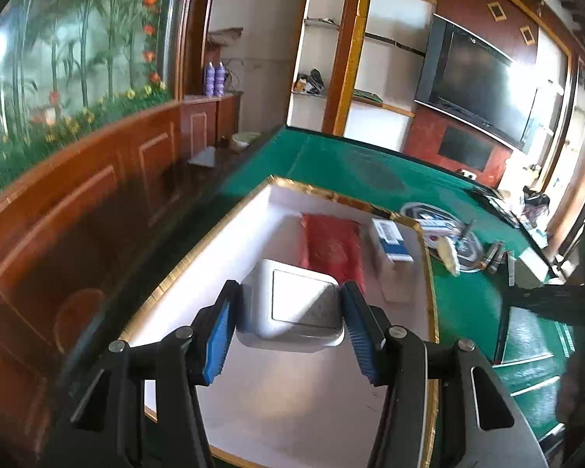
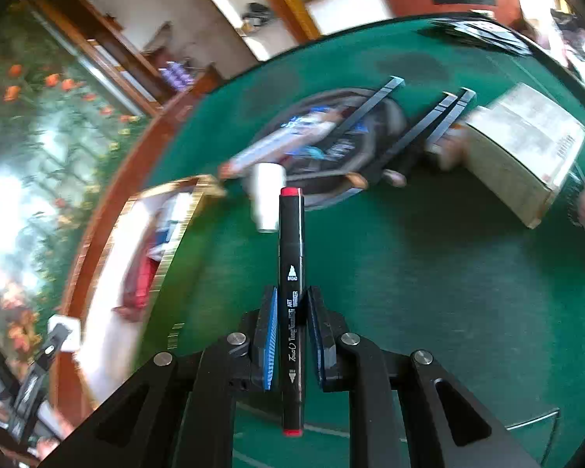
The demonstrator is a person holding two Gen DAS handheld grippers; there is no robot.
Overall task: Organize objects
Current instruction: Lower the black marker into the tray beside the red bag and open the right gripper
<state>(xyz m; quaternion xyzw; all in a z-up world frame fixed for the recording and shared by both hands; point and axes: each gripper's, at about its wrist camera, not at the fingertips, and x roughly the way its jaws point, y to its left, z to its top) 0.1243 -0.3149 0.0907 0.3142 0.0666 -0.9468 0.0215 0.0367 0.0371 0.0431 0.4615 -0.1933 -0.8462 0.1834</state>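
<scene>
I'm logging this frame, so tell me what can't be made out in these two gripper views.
- White wall switch, left wrist view: its sides sit behind the left gripper pads.
- Items on the round centre panel, right wrist view: motion blur smears them.
- Red packet in the white tray, right wrist view: blurred, print unreadable.
- Marker in the right gripper: lettering partly legible.

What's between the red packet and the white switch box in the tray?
Nothing: in the left wrist view the switch box sits right in front of the red packet, overlapping it.
</scene>
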